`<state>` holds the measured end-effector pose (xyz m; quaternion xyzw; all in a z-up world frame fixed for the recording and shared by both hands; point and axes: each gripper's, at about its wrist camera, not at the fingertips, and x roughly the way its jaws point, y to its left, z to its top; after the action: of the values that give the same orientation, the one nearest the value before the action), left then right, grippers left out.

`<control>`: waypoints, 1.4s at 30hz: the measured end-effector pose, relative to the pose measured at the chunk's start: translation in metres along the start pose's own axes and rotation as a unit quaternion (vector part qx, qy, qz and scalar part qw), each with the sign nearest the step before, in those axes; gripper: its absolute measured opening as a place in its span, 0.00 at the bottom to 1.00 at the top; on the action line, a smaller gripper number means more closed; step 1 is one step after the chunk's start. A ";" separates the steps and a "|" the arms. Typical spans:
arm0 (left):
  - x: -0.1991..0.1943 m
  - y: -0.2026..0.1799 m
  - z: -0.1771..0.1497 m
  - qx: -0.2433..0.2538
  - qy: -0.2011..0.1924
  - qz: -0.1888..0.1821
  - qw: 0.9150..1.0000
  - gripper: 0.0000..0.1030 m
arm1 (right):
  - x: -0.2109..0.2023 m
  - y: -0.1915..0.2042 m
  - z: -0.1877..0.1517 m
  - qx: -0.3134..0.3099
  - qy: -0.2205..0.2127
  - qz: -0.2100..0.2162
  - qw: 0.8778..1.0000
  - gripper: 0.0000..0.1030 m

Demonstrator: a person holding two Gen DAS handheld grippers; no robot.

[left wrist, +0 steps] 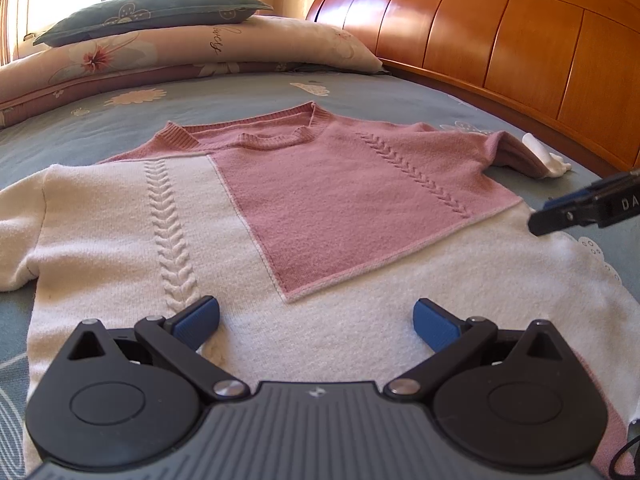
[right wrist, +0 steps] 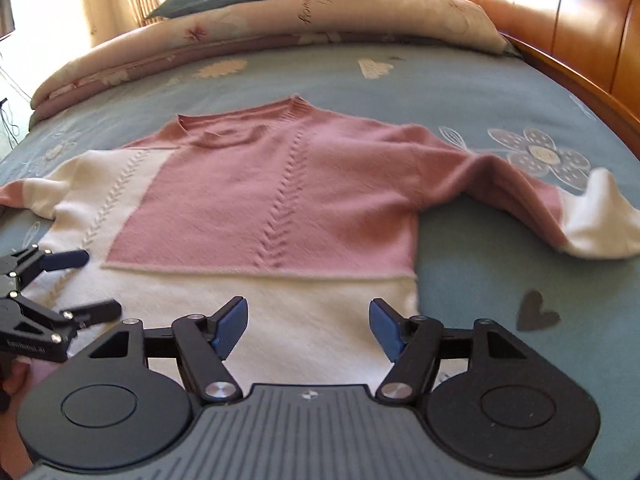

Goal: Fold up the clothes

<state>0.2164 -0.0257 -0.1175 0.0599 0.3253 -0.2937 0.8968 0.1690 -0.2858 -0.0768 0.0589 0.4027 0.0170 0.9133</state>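
Observation:
A pink and white knit sweater [left wrist: 340, 200] lies flat on the bed, neckline toward the pillows. My left gripper [left wrist: 316, 316] is open just above the white lower part, with nothing between its pads. In the right wrist view the sweater [right wrist: 260, 192] has one pink sleeve [right wrist: 520, 192] stretched out to the right, ending in a white cuff [right wrist: 600, 224]. My right gripper [right wrist: 308, 312] is open over the white hem near the sweater's right edge, holding nothing. The left gripper [right wrist: 96, 284] also shows at the left edge of that view, over the hem.
The bed has a blue flowered sheet [right wrist: 500, 80]. Stacked pillows [left wrist: 180, 44] lie at the far end. A wooden headboard [left wrist: 500, 40] runs along the right side. Bare sheet shows to the right of the sweater [right wrist: 500, 300].

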 end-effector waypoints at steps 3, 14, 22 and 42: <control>0.000 0.000 0.000 0.000 0.000 -0.001 1.000 0.99 | 0.020 -0.010 0.000 0.005 0.025 -0.029 0.999 0.69; 0.000 -0.002 0.000 0.006 0.003 0.004 1.000 0.99 | -0.025 -0.010 -0.017 0.041 0.025 0.018 0.999 0.73; 0.000 -0.002 0.000 0.007 0.003 0.005 1.000 0.99 | -0.042 -0.025 -0.073 0.073 0.042 0.003 0.996 0.76; -0.002 -0.003 -0.001 0.009 0.004 0.005 1.000 0.99 | -0.067 0.013 -0.119 0.042 0.077 -0.021 0.996 1.00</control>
<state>0.2125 -0.0266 -0.1167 0.0710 0.3263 -0.2922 0.8962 0.0362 -0.2667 -0.1059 0.0872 0.4735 -0.0149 0.8764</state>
